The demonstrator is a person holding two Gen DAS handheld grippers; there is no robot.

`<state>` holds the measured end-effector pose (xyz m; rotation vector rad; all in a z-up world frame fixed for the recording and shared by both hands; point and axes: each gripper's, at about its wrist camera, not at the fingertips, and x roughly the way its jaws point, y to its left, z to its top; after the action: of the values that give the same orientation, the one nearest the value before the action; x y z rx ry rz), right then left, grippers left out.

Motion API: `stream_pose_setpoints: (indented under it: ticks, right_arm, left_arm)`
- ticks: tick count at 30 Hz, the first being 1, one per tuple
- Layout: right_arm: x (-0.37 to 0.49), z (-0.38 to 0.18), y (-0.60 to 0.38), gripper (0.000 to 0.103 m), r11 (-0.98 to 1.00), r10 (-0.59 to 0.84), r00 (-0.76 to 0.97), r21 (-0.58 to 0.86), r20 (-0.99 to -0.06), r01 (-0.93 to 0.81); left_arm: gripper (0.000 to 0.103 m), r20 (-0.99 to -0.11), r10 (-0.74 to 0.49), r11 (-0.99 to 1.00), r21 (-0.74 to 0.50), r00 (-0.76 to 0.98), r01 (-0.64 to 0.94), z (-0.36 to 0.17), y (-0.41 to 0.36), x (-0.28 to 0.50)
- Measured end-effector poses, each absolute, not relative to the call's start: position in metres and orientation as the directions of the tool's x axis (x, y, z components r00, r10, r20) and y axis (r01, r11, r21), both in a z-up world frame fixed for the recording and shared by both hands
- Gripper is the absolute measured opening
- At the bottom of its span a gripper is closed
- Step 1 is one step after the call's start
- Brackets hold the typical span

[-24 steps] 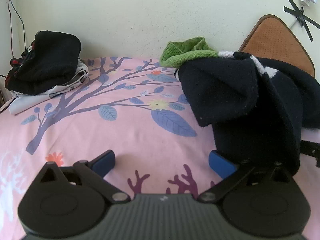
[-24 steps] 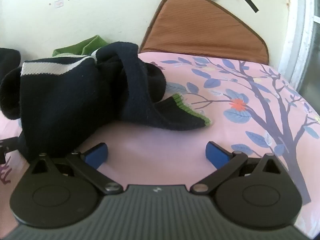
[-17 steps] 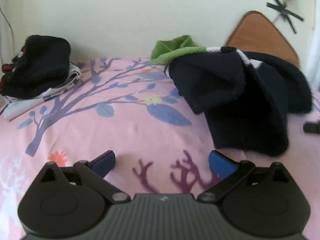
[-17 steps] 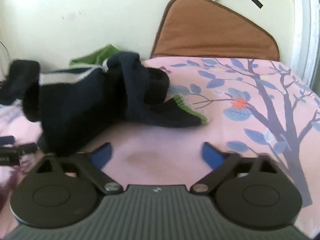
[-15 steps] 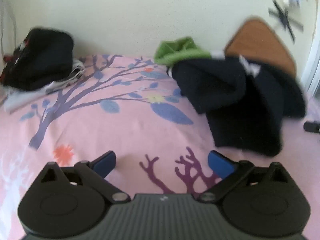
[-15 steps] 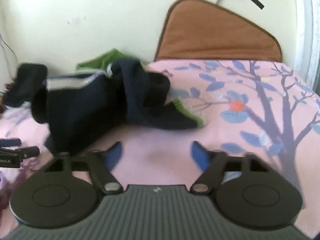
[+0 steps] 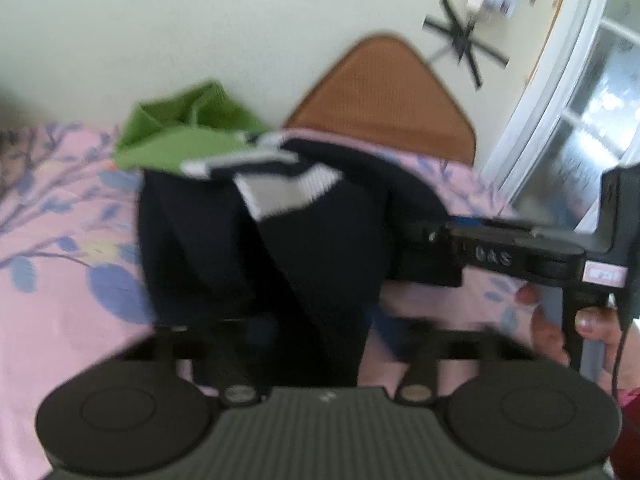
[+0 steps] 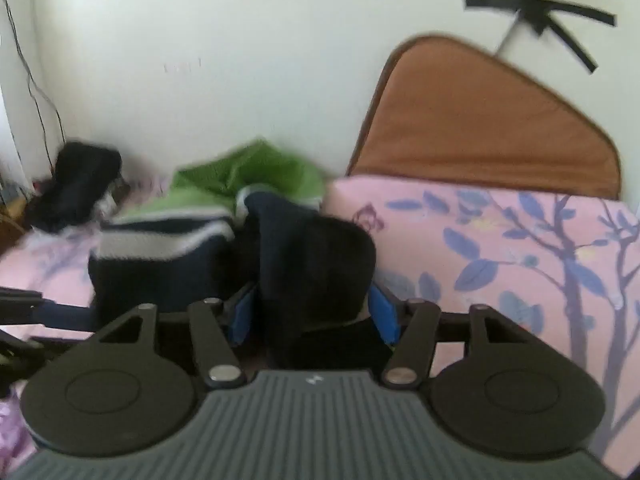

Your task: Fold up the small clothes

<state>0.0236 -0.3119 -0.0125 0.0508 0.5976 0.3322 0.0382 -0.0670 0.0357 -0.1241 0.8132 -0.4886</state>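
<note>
The dark knitted sweater (image 8: pixel 312 264), bunched on the pink bedsheet (image 8: pixel 500 248), is being pinched by the left gripper (image 7: pixel 320 332) and right gripper (image 8: pixel 312 312), and is best being lifted evenly.

Open pink floral bedsheet (image 8: pixel 500 248) lies right of the crumpled navy-and-green knit sweater (image 8: pixel 312 256); brown cushion (image 8: pixel 480 128) blocks behind.

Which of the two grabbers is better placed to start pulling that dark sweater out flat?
Probably either; both grip it. The left gripper pinches the dark sweater at its near edge, while the right gripper clamps a thicker bunch, so left may spread it more cleanly.
</note>
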Motion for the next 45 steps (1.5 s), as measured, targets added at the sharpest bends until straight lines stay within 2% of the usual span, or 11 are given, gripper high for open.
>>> stream_pose_setpoints:
  ticks: [1,6,10,18,23,24,26,28,33,36,45]
  right_arm:
    - [0.030,-0.006,-0.312,0.007,0.949,0.308,0.766,0.122,-0.565,-0.292]
    - [0.015,0.055,-0.342,0.006,0.983,0.175,0.866,0.033,-0.468,-0.181]
    - [-0.028,0.121,-0.375,0.006,0.990,0.141,0.931,0.071,-0.336,-0.124]
    - [-0.116,0.198,-0.398,0.006,0.997,0.013,0.989,0.077,-0.149,-0.002]
    - [-0.145,0.175,-0.419,0.014,0.996,-0.032,0.947,0.071,-0.320,0.057]
    - [-0.150,0.159,-0.423,0.018,0.996,0.000,0.917,0.081,-0.399,0.035]
    - [-0.154,0.122,-0.428,0.051,0.993,0.087,0.819,0.119,-0.567,-0.022]
    - [-0.154,0.100,-0.430,0.051,0.989,0.132,0.745,0.139,-0.654,-0.053]
    - [-0.143,0.120,-0.423,0.065,0.935,0.315,0.800,0.312,-0.510,-0.169]
    - [-0.119,0.115,-0.397,0.071,0.900,0.394,0.808,0.363,-0.439,-0.241]
    - [-0.014,0.030,-0.312,0.074,0.918,0.396,0.636,0.264,-0.663,-0.296]
  left_arm:
    - [0.005,-0.681,-0.455,0.888,-0.301,0.574,0.347,0.033,-0.065,0.043]
    - [0.005,-0.529,-0.520,0.852,-0.379,0.671,0.361,0.084,0.018,0.011]
    - [0.005,-0.438,-0.410,0.889,-0.388,0.800,0.243,0.135,0.126,-0.026]
    - [0.005,-0.436,-0.158,0.948,-0.318,0.886,0.013,0.155,0.247,-0.066]
    - [0.006,-0.553,-0.191,0.938,-0.345,0.811,-0.014,0.113,0.255,-0.060]
    - [0.008,-0.579,-0.206,0.934,-0.356,0.789,-0.017,0.098,0.256,-0.057]
    - [0.010,-0.631,-0.223,0.929,-0.368,0.743,-0.033,0.071,0.257,-0.053]
    - [0.012,-0.646,-0.223,0.932,-0.360,0.730,-0.034,0.062,0.248,-0.059]
    - [0.043,-0.489,-0.277,0.927,-0.363,0.827,0.095,0.097,0.235,-0.064]
    - [0.052,-0.429,-0.314,0.928,-0.325,0.847,0.180,0.112,0.208,-0.070]
    - [0.075,-0.669,-0.284,0.957,-0.157,0.687,0.243,0.033,0.164,0.012]
